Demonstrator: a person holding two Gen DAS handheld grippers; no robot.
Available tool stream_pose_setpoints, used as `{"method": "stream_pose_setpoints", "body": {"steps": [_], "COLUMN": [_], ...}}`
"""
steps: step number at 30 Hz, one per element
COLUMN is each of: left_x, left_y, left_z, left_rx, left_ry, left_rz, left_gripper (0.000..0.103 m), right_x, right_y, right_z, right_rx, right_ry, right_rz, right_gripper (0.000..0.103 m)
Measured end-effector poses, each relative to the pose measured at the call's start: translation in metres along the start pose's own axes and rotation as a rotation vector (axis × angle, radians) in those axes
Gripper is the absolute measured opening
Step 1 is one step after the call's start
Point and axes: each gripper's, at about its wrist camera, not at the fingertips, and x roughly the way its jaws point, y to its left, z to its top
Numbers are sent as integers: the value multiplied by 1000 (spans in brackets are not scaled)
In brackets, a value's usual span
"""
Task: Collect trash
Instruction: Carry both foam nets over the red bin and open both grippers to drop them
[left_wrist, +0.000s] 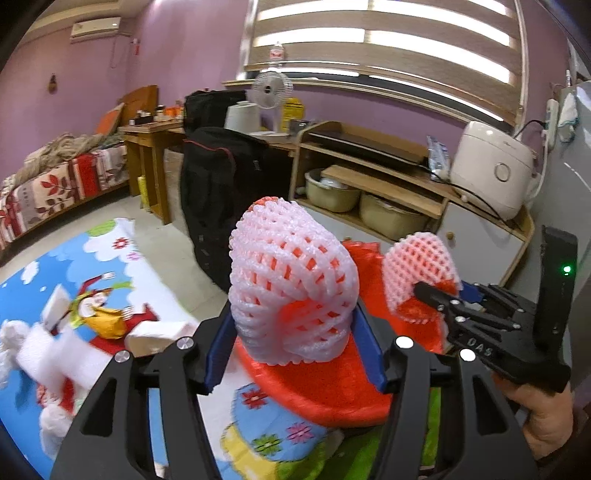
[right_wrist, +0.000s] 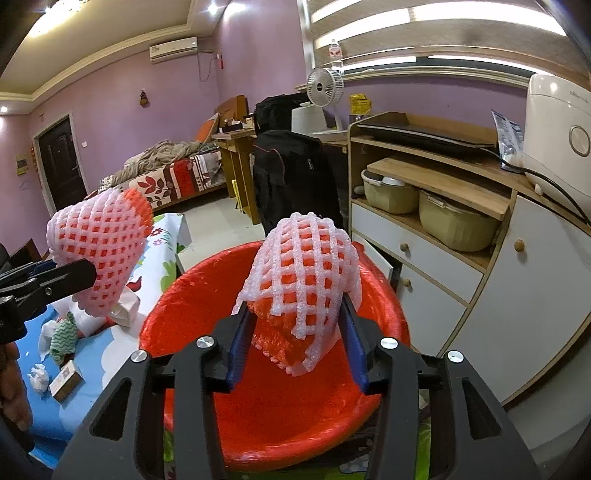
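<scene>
At far left we saw the blue cartoon-print table mat (right_wrist: 92, 354) with leftover scraps: white crumpled tissue wads (right_wrist: 38, 376), a green zigzag-striped wrapper (right_wrist: 64, 338) and a small cardboard box (right_wrist: 65, 379). Next over, our left gripper (left_wrist: 293, 349) was pinching a pink-white foam mesh fruit sleeve (left_wrist: 291, 280), blue pads pressed on both its sides; from the right wrist view this sleeve (right_wrist: 101, 247) hung above the mat, just left of the basin. The red round plastic basin (right_wrist: 280, 402) sat at the mat's right end. Our right gripper (right_wrist: 295, 343) was clamped on a second pink-white foam mesh sleeve (right_wrist: 306, 269), held directly over the basin. A hand (left_wrist: 543, 417) gripped that tool's handle. Behind stood a black bag (right_wrist: 295, 177), and further right a wooden cabinet (right_wrist: 436, 229) with a white rice cooker (right_wrist: 557, 136) on top.
</scene>
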Motion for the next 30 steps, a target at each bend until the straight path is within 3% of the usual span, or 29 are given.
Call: {"method": "stream_pose_setpoints", "body": {"steps": [3, 10, 14, 30], "left_x": [5, 10, 11, -24], "left_y": [-8, -13, -8, 10], "left_z": [2, 5, 3, -18], "left_rx": [9, -1, -14, -32], "left_ry": [4, 6, 13, -38], "left_rz": [-29, -73, -64, 38], "left_gripper": [61, 83, 83, 83], "right_x": [0, 1, 2, -5], "right_y": [-4, -9, -11, 9], "right_z": [1, 1, -1, -6], "right_rx": [4, 13, 15, -11], "right_ry": [-2, -3, 2, -13], "right_rz": [-7, -16, -12, 17], "right_gripper": [47, 62, 69, 77]}}
